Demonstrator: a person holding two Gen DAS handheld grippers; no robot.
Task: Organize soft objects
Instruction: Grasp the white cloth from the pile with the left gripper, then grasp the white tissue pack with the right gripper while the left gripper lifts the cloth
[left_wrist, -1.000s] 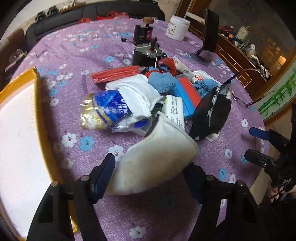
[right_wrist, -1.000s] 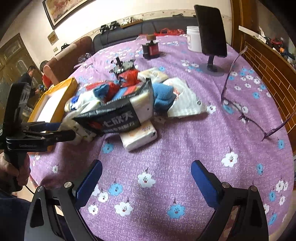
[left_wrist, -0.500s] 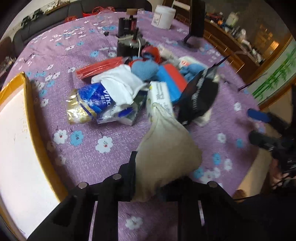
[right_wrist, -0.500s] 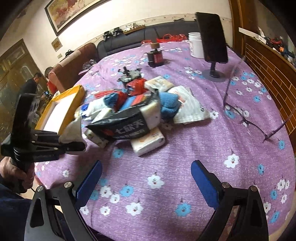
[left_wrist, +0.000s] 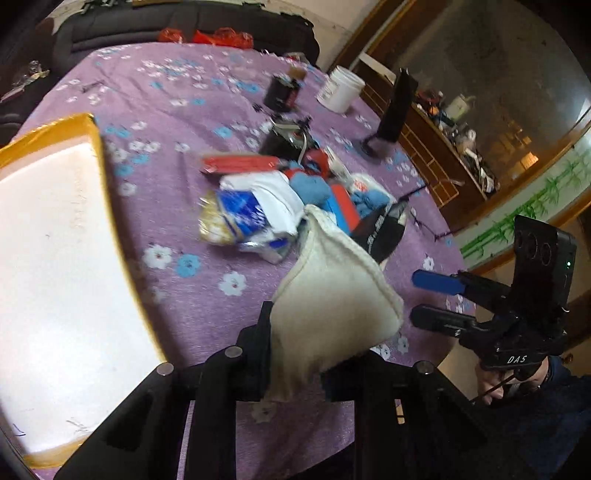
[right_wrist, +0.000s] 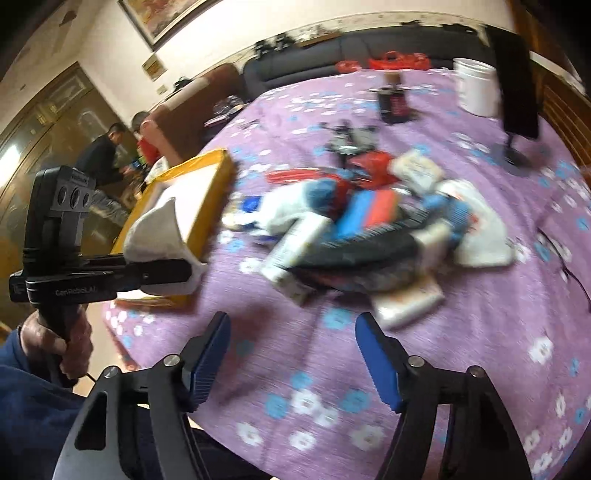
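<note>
My left gripper (left_wrist: 295, 332) is shut on a cream knitted cloth (left_wrist: 332, 295) and holds it above the purple flowered table. In the right wrist view the left gripper (right_wrist: 162, 273) carries the cream cloth (right_wrist: 159, 232) just in front of the yellow-rimmed white tray (right_wrist: 214, 192). The pile of soft things and packets (left_wrist: 295, 199) lies mid-table, also seen as a blurred pile (right_wrist: 369, 229). My right gripper (right_wrist: 293, 350) hovers over bare cloth near the table's front edge. Its jaws are closing with nothing between them. From the left wrist the right gripper (left_wrist: 436, 299) shows at the right.
The yellow-rimmed tray (left_wrist: 99, 155) fills the left side. Behind the pile stand a black jar (left_wrist: 282, 94), a white tub (left_wrist: 340, 90) and a phone on a stand (left_wrist: 397, 107). Glasses (right_wrist: 565, 258) lie at the right. Two people (right_wrist: 122, 144) are in the background.
The left gripper shut on the cream cloth, lifted it off the pile and swung toward the tray. The right gripper's jaws have narrowed and it has shifted over the table.
</note>
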